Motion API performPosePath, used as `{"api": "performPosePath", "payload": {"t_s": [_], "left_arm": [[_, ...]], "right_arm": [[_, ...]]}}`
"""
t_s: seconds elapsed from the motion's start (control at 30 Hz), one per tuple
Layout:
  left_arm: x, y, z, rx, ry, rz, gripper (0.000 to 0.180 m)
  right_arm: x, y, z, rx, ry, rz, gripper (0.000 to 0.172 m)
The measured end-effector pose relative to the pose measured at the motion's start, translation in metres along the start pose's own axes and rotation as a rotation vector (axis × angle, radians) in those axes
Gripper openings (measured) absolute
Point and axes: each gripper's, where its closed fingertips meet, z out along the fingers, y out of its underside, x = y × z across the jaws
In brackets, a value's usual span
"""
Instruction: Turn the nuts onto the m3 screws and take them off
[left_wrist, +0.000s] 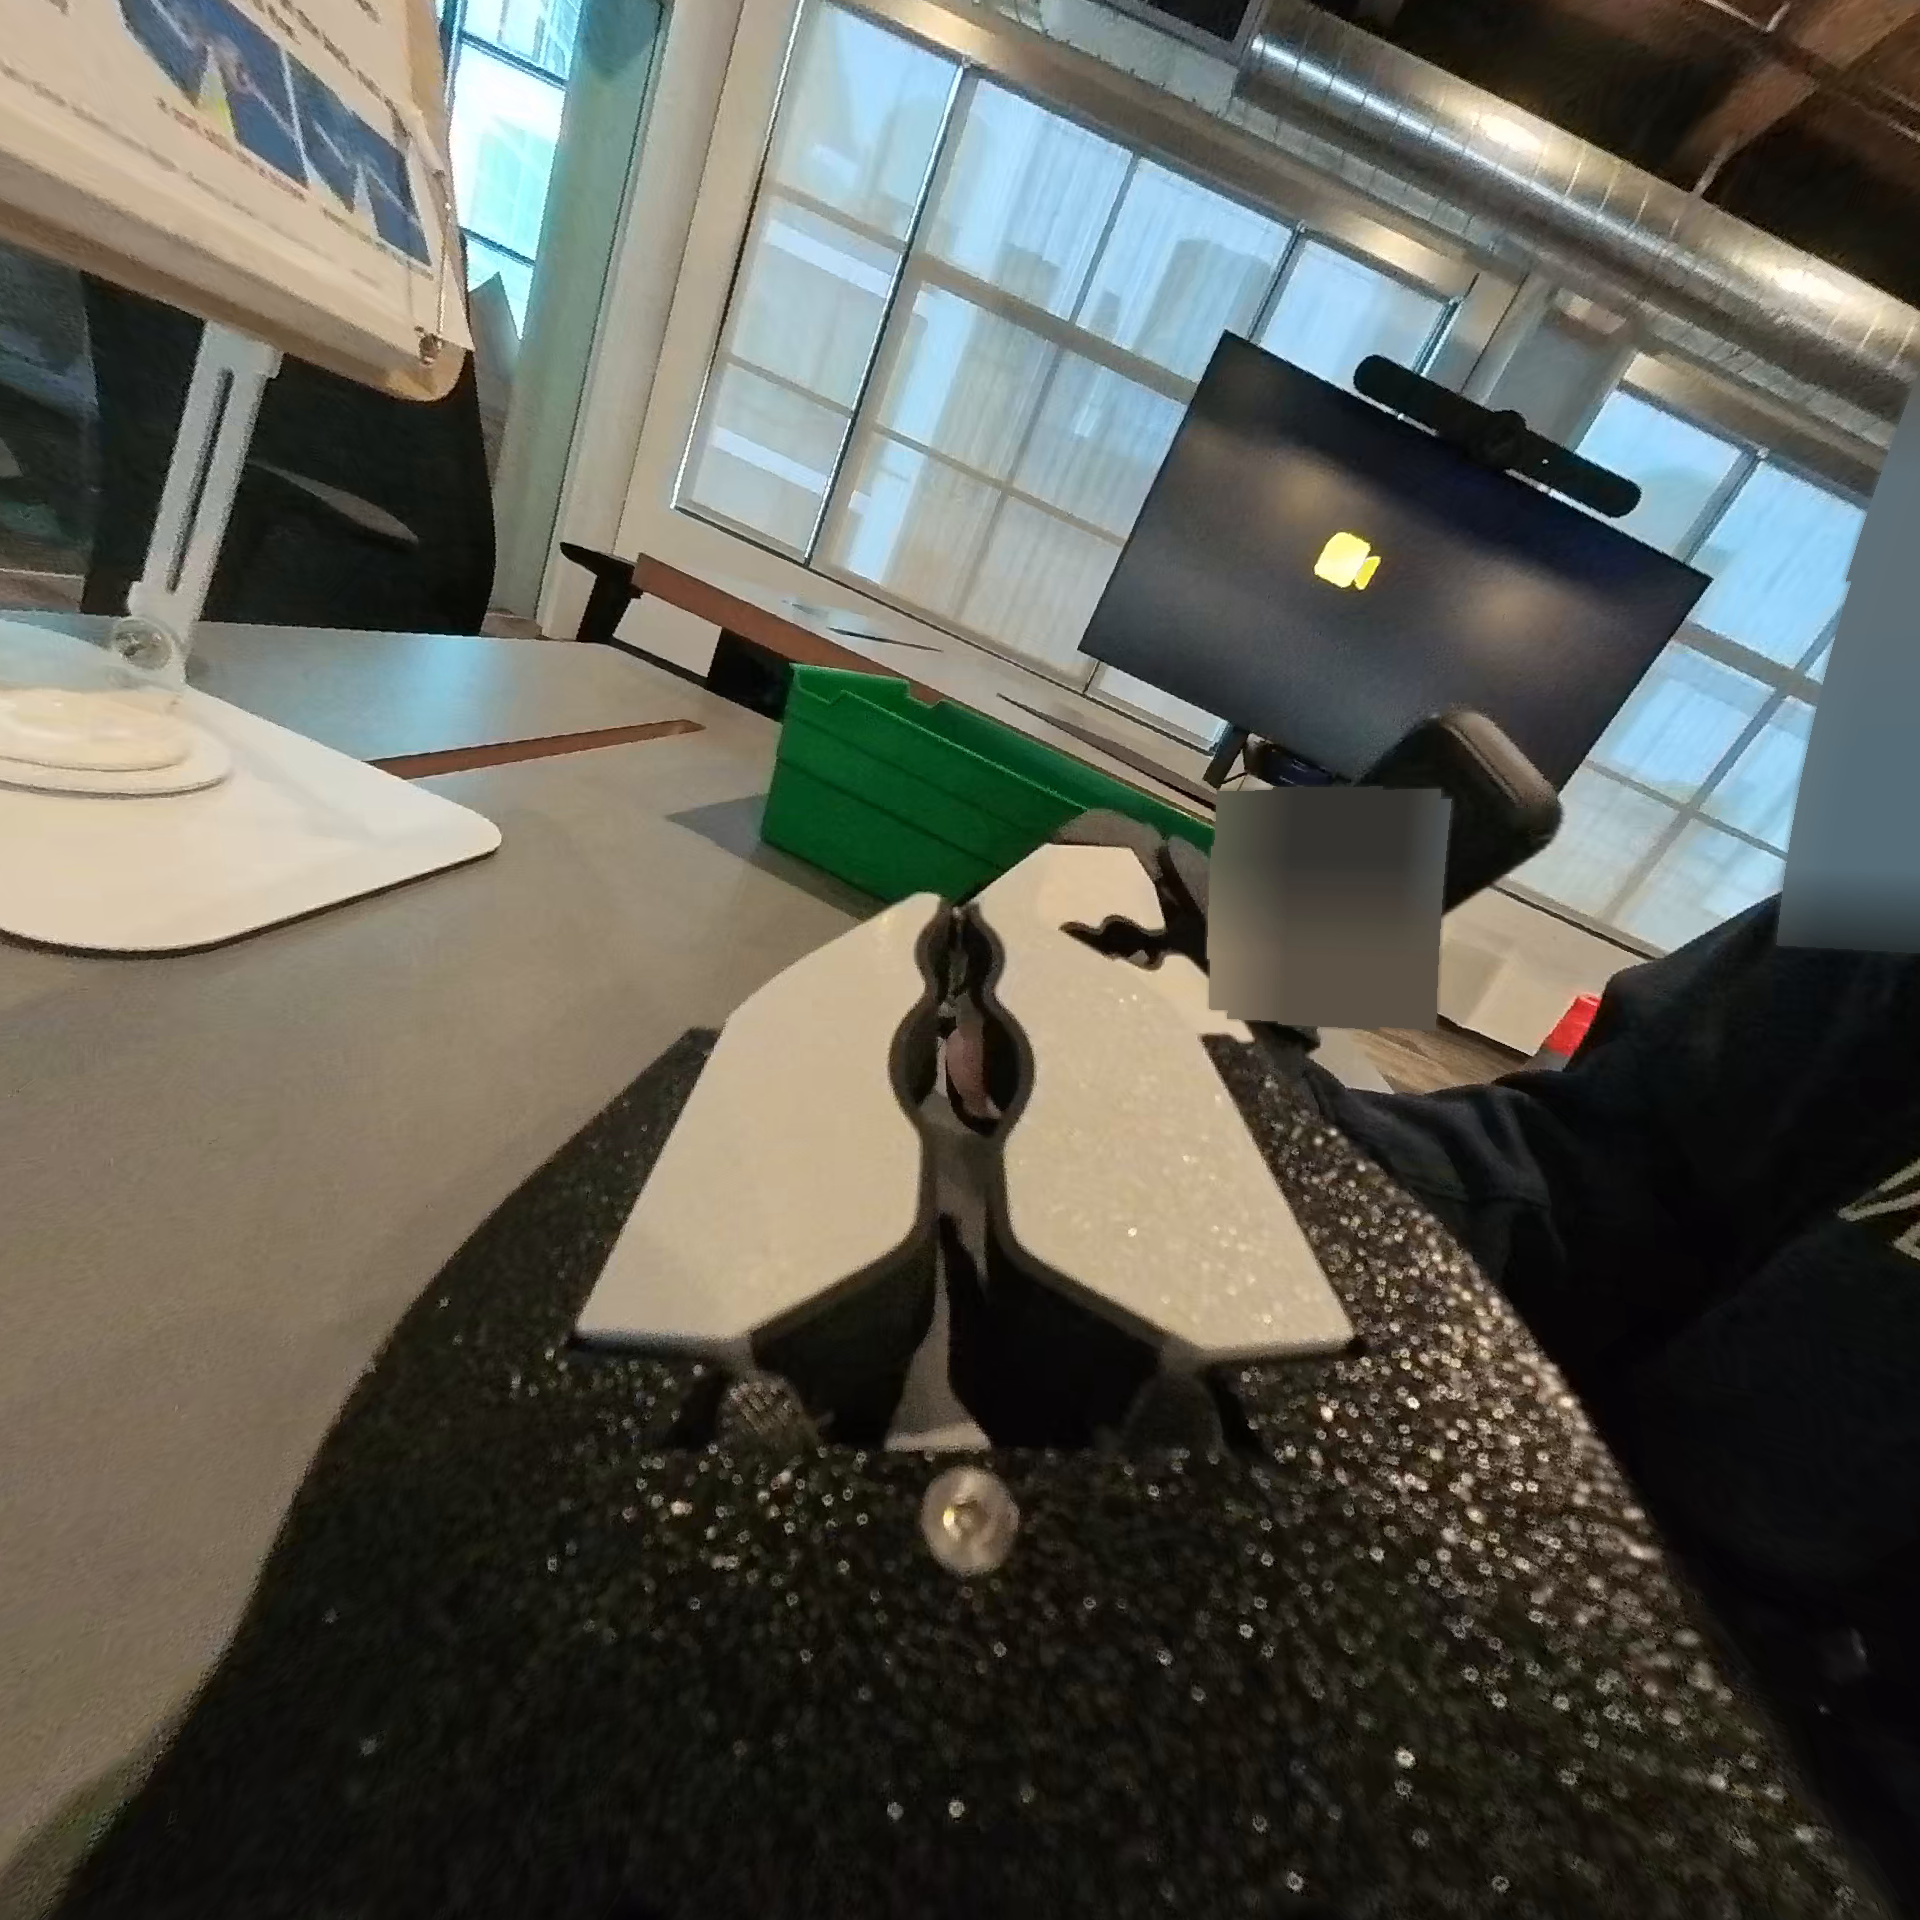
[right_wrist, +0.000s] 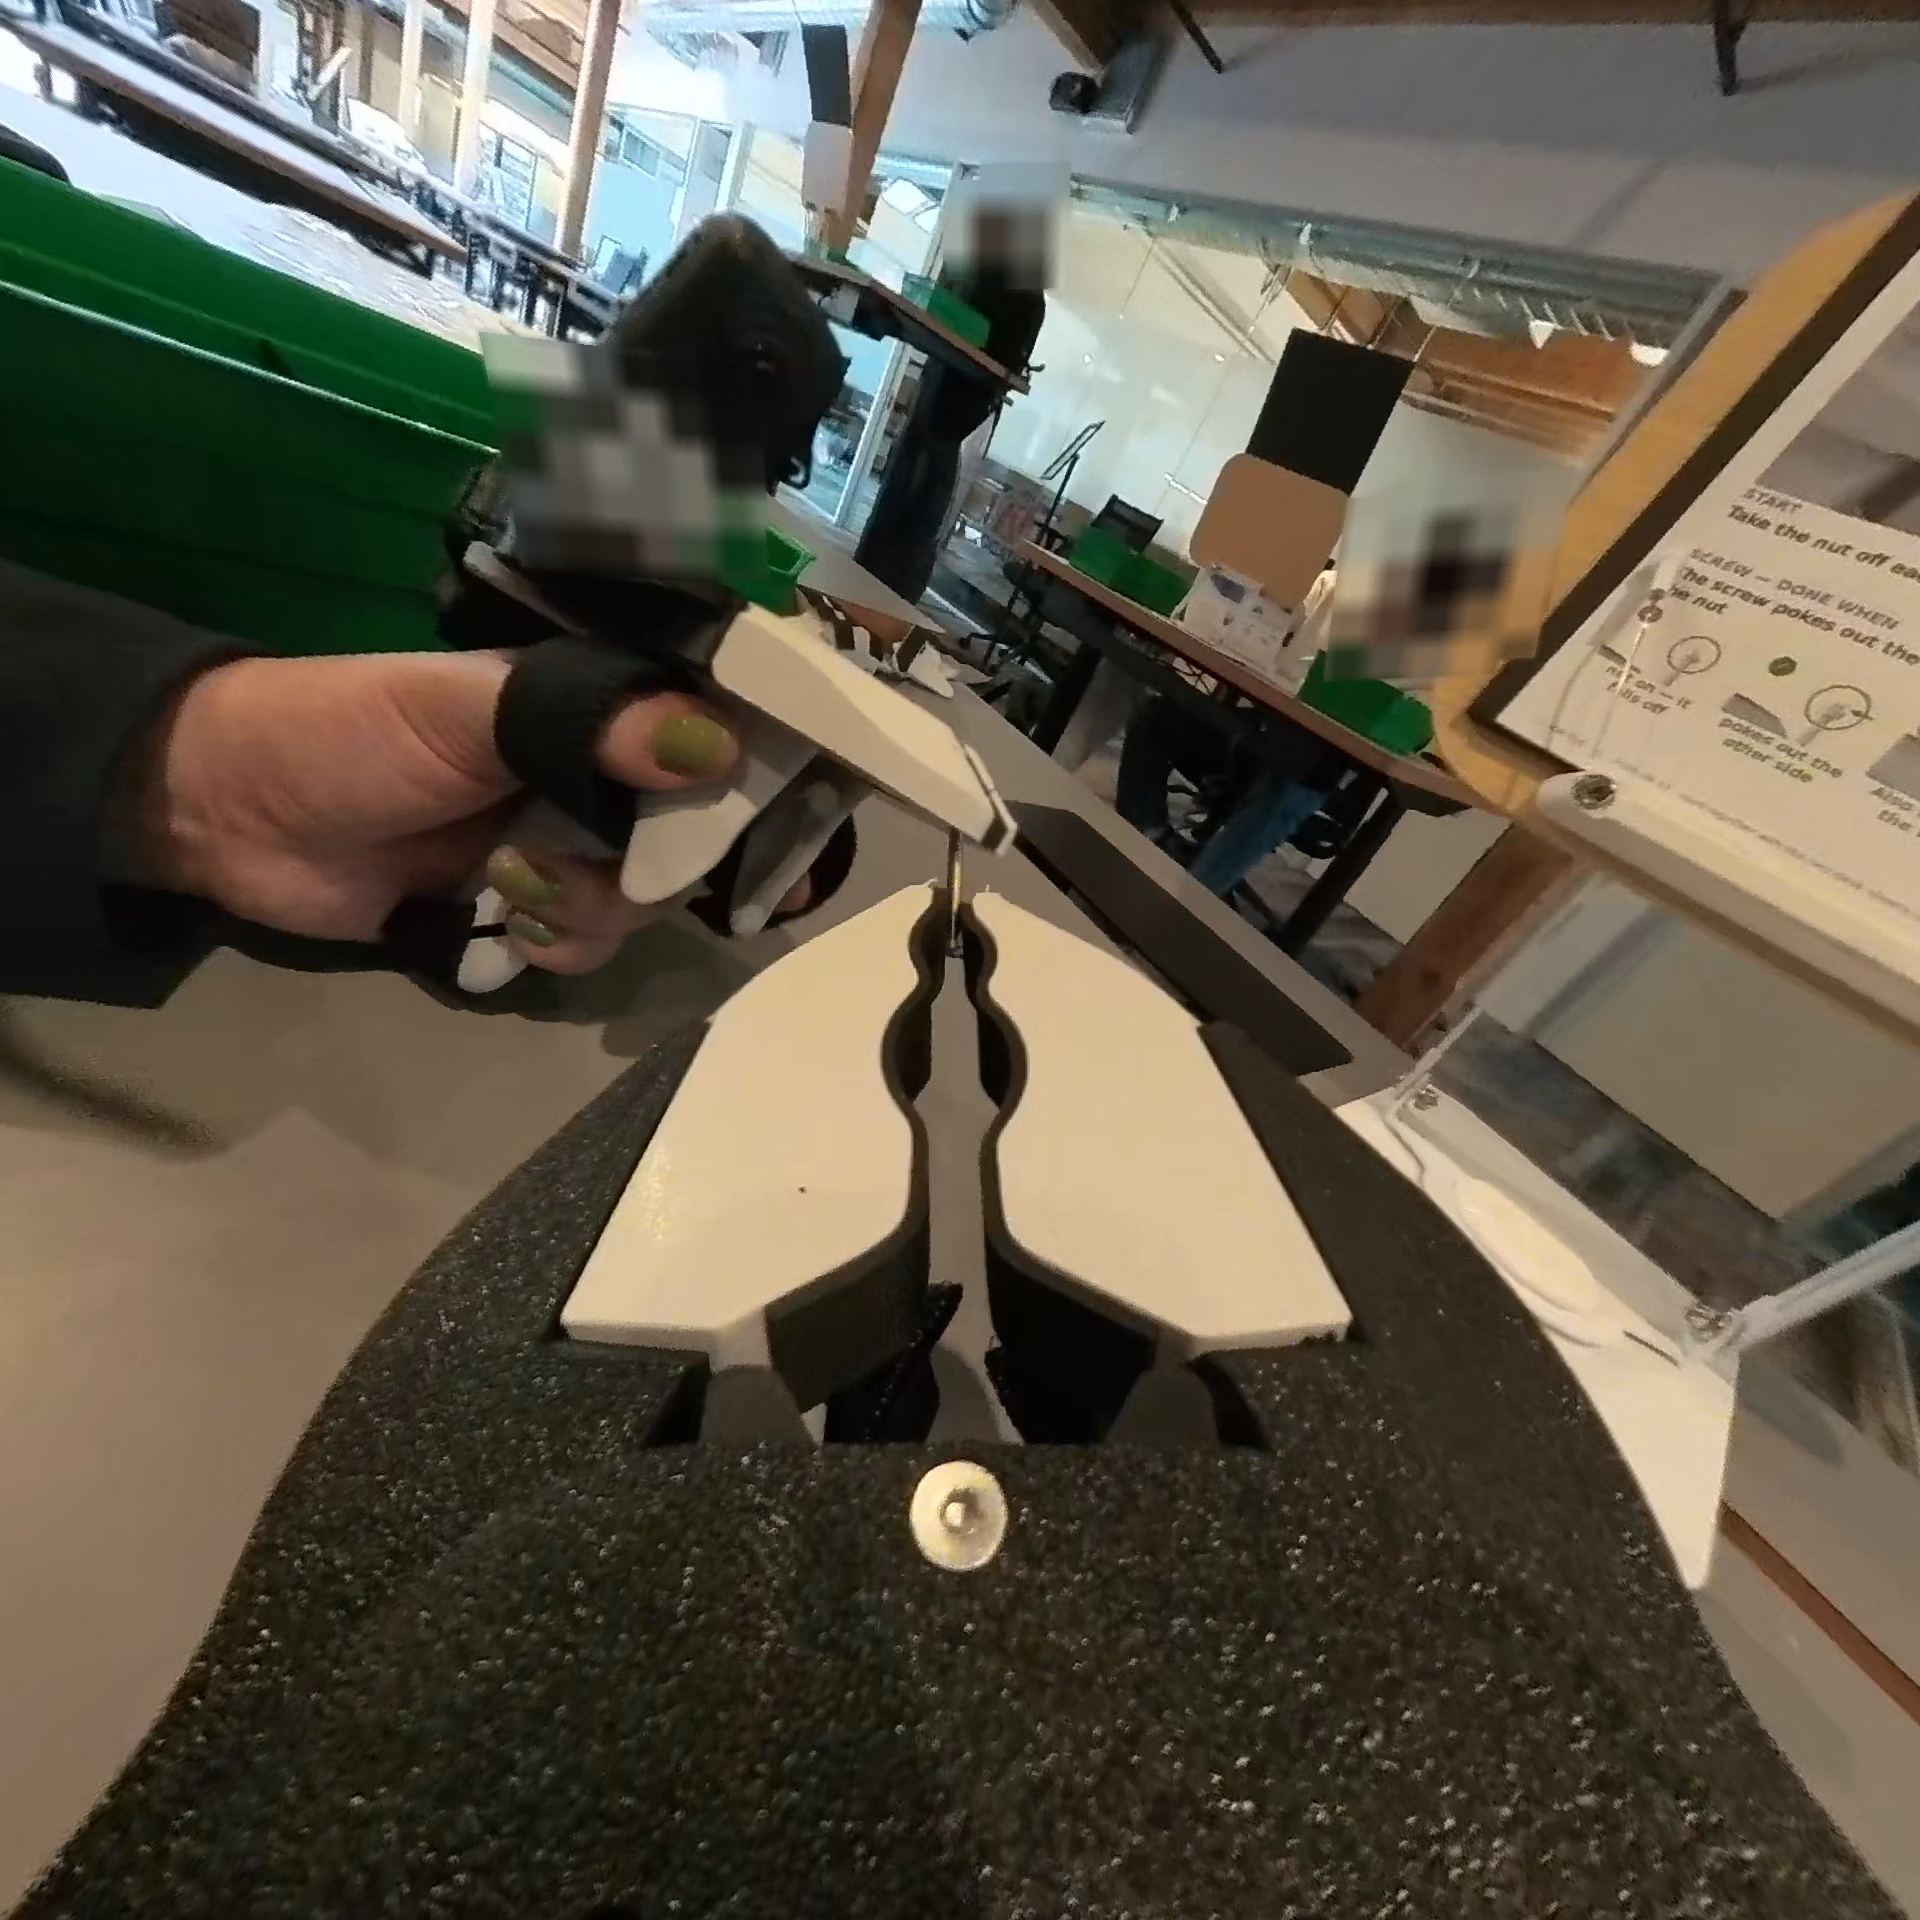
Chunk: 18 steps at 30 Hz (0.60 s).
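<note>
Surface: smooth grey bench (left_wrist: 312, 1039), green ribbed plastic bin (left_wrist: 894, 790) at far edge | room: big gridded windows (left_wrist: 1039, 312) | left gripper (right_wrist: 992, 821), right gripper (right_wrist: 951, 914): both pinched on one thin metal screw (right_wrist: 952, 883).

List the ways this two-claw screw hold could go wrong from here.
1. The thin screw spans both claw tips in mid-air; any sideways pull could bend it or twist it free.
2. If either the left claw or the right claw slips, screw or nut likely drops onto the grey table.
</note>
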Motion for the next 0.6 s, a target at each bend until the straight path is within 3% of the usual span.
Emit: {"api": "performPosePath", "payload": {"t_s": [0.07, 0.13, 0.2, 0.33, 0.6], "left_arm": [[-0.002, -0.003, -0.001, 0.015, -0.025, 0.015, 0.002], [-0.014, -0.004, -0.007, -0.003, -0.141, 0.055, 0.002], [-0.034, 0.007, -0.016, -0.132, -0.302, 0.131, 0.002], [-0.056, 0.031, -0.027, -0.413, -0.477, 0.292, 0.002], [-0.067, 0.064, -0.029, -0.659, -0.524, 0.353, 0.002]], "right_arm": [[0.005, 0.001, -0.002, -0.002, 0.042, -0.019, 0.012], [0.016, 0.004, -0.006, -0.015, 0.092, -0.014, 0.016], [0.026, 0.011, -0.010, -0.035, 0.118, 0.041, 0.014], [0.034, 0.024, -0.009, -0.112, 0.154, 0.076, 0.008], [0.024, 0.032, -0.002, -0.176, 0.123, 0.002, 0.001]]}}
